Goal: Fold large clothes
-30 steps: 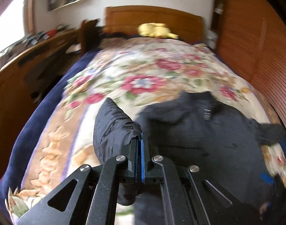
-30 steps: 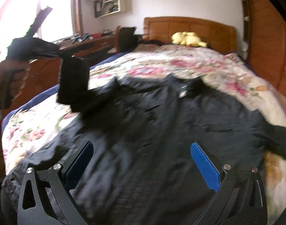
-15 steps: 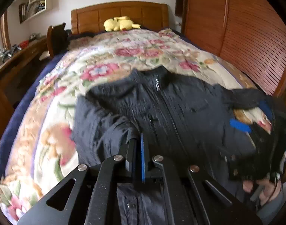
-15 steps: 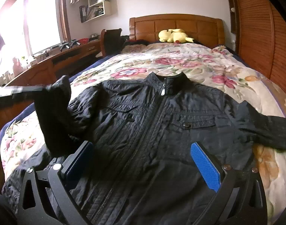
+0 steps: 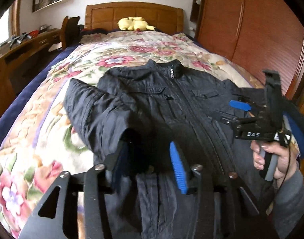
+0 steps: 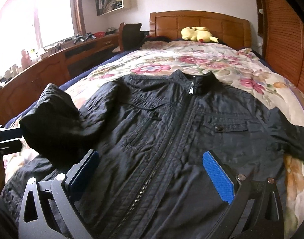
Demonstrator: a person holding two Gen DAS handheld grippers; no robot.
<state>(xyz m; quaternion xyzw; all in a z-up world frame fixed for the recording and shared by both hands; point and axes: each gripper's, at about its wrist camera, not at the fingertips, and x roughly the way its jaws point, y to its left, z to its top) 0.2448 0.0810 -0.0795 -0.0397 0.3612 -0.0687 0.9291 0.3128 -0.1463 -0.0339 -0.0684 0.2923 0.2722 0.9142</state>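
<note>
A black zip-up jacket [image 6: 171, 131] lies front up on the floral bedspread, collar toward the headboard; it also shows in the left wrist view [image 5: 161, 103]. Its left sleeve [image 5: 104, 115] is folded in over the jacket's front. My left gripper [image 5: 150, 159] is open, with the sleeve cuff lying loose between its blue pads. My right gripper [image 6: 152, 171] is open and empty, hovering over the jacket's lower front. It also shows in the left wrist view [image 5: 251, 111], held in a hand at the right. The right sleeve [image 6: 291, 137] stretches out to the right.
A yellow plush toy [image 6: 197, 33] lies by the wooden headboard [image 6: 197, 22]. A wooden desk with clutter [image 6: 52, 59] and a chair [image 6: 130, 33] run along the left of the bed. A slatted wooden wardrobe [image 5: 261, 29] stands on the right.
My left gripper, shut on the left sleeve before, carried it right over the jacket's front and has now opened. The right gripper stayed open above the jacket's lower front.
</note>
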